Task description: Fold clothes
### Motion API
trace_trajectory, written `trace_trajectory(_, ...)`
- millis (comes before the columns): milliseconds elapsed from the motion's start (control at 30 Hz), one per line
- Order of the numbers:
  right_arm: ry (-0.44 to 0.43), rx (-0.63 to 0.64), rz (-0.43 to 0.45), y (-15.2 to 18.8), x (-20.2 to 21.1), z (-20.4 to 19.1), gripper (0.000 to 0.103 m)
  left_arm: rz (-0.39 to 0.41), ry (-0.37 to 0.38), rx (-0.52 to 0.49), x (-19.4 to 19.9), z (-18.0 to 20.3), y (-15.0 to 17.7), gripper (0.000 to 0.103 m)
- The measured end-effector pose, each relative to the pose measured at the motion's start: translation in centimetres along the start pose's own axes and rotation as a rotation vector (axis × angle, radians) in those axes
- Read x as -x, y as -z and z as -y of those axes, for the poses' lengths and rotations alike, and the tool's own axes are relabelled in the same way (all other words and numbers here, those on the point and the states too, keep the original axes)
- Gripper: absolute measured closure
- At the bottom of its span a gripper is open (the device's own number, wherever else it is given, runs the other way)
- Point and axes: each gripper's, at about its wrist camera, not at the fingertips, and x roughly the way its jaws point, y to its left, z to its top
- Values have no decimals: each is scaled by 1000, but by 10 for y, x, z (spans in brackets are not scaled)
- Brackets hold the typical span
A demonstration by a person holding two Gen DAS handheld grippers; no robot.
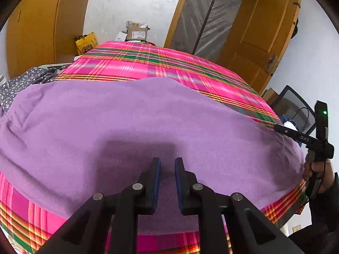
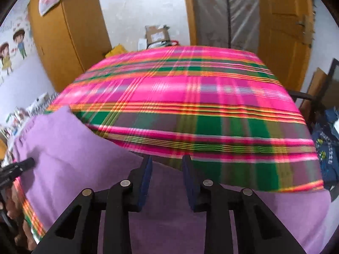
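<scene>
Pink-green plaid cloth (image 2: 190,97) covers the table; two wooden doors behind it, cartoon stickers (image 2: 12,50) on the wall. One purple garment (image 1: 137,122) lies flat at the near edge; one grey dotted garment (image 1: 23,84) bunched far left. Left gripper (image 1: 167,165): jaws narrowly parted above purple fabric, nothing pinched. Right gripper (image 2: 167,165): jaws apart, empty, over the garment's edge.

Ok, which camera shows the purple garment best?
The left wrist view: the purple garment fills the frame, sharp, with its far edge and both sides visible on the plaid cloth. The right wrist view shows only its right part, with one corner, and is motion-blurred.
</scene>
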Motion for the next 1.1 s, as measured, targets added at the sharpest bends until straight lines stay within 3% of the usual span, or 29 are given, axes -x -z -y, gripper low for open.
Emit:
trace_trajectory(100,3,14,21,12,22,8,74,-9,9,-9,-3,2,0,89)
trace_trajectory(267,30,79,-44,47,31,8,74,-14,27,-18,-8,7,-2,89)
trace_trajectory(400,57,86,-39,63,45,10,73,-7,28,-22,-6,6,-2,89)
trace_trajectory(500,19,117,-29,66,48,-1,73,4,9,-14,-2,2,0,89)
trace_trajectory(600,18,154,-44,68,40,-13,73,10,-15,22,3,-13,1,89)
trace_trajectory(833,-65,191,13,43,32,-43,71,68,-148,134,26,-64,-3,89)
trace_trajectory(1100,-132,241,21,25,15,-78,60,175,-254,336,69,-136,2,85)
